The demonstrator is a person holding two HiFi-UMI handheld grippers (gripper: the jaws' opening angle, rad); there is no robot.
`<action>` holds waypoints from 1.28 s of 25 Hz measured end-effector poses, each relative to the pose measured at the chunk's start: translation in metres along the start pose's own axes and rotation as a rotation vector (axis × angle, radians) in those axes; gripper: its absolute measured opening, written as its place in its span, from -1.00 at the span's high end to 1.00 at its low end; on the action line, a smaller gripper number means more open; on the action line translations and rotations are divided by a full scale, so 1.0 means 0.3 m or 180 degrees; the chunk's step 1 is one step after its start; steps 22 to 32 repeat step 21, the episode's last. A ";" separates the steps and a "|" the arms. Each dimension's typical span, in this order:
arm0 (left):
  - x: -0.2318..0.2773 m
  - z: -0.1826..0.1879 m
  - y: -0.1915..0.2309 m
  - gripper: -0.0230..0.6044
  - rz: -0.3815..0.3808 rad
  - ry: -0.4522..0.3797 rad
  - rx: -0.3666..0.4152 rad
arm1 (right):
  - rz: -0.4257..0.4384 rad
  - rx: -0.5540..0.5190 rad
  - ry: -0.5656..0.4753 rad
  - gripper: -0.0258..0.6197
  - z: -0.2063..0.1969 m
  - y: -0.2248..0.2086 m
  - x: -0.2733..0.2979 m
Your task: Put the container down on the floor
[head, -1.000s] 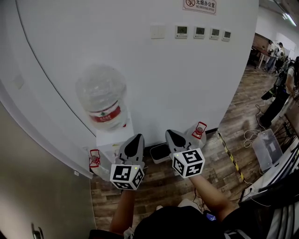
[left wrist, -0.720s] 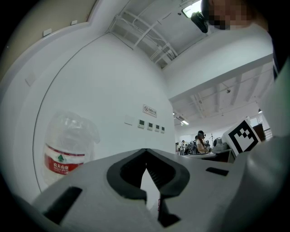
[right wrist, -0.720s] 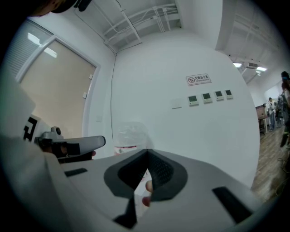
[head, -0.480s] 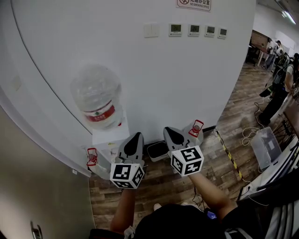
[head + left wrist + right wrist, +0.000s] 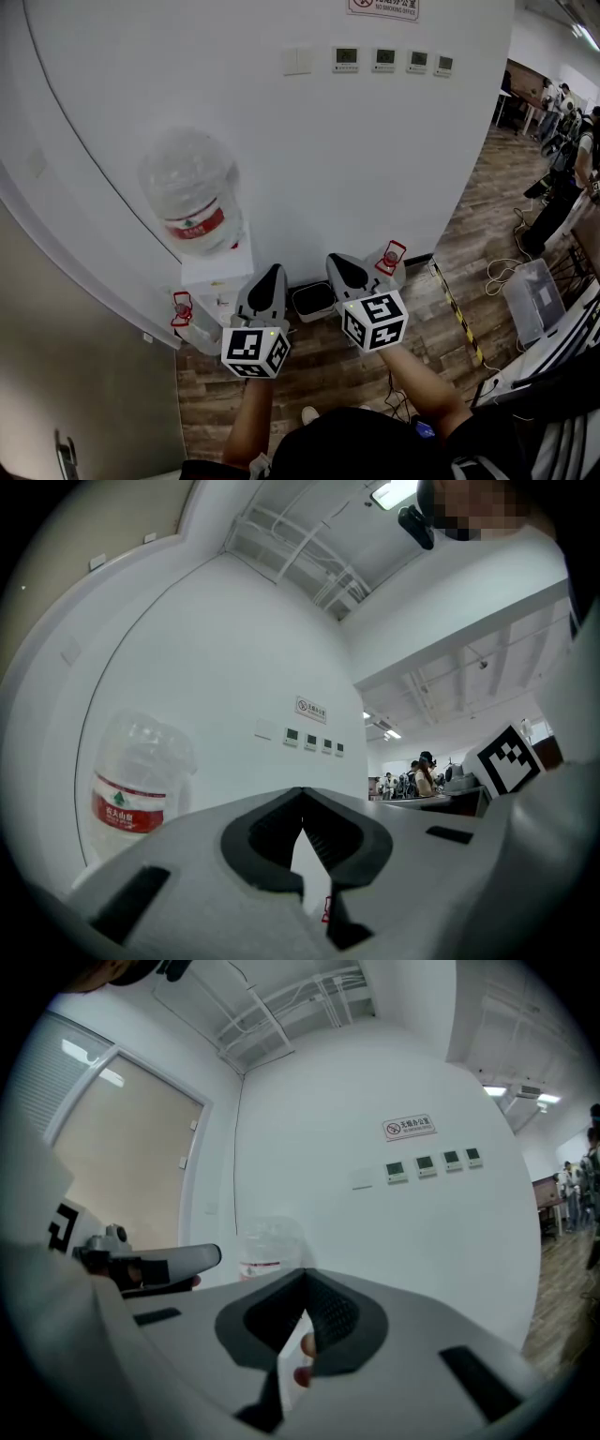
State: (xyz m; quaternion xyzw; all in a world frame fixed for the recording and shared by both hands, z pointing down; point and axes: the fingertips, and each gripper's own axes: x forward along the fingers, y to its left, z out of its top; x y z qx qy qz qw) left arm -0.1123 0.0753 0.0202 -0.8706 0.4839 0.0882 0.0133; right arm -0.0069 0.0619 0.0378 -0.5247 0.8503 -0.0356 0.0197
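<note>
A large clear water bottle (image 5: pixel 192 192) with a red label stands upside down on a white dispenser (image 5: pixel 217 272) against the wall. The same bottle (image 5: pixel 136 780) is left of the jaws in the left gripper view. In the right gripper view the bottle (image 5: pixel 267 1246) is just above the jaws. My left gripper (image 5: pixel 265 281) and right gripper (image 5: pixel 339 265) are side by side in front of the dispenser, short of it. Both are shut with nothing between their jaws, which meet in the left gripper (image 5: pixel 301 808) and in the right gripper (image 5: pixel 305 1290).
Two more clear bottles with red handles lie on the wooden floor, one bottle (image 5: pixel 190 323) left of the dispenser and one bottle (image 5: pixel 389 262) right of it. A dark-rimmed tray (image 5: pixel 313 302) sits between them. Striped floor tape (image 5: pixel 459 309), cables, a clear box (image 5: pixel 532 295) and people are at the right.
The head view has shifted slightly, so the bottle and dispenser sit a little lower and further left. Both grippers stay shut and hold almost the same place.
</note>
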 end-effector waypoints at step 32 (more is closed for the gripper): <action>0.043 0.001 -0.104 0.87 0.0003 0.0004 0.0049 | 0.0034 0.0052 -0.0062 0.83 0.023 -0.078 -0.052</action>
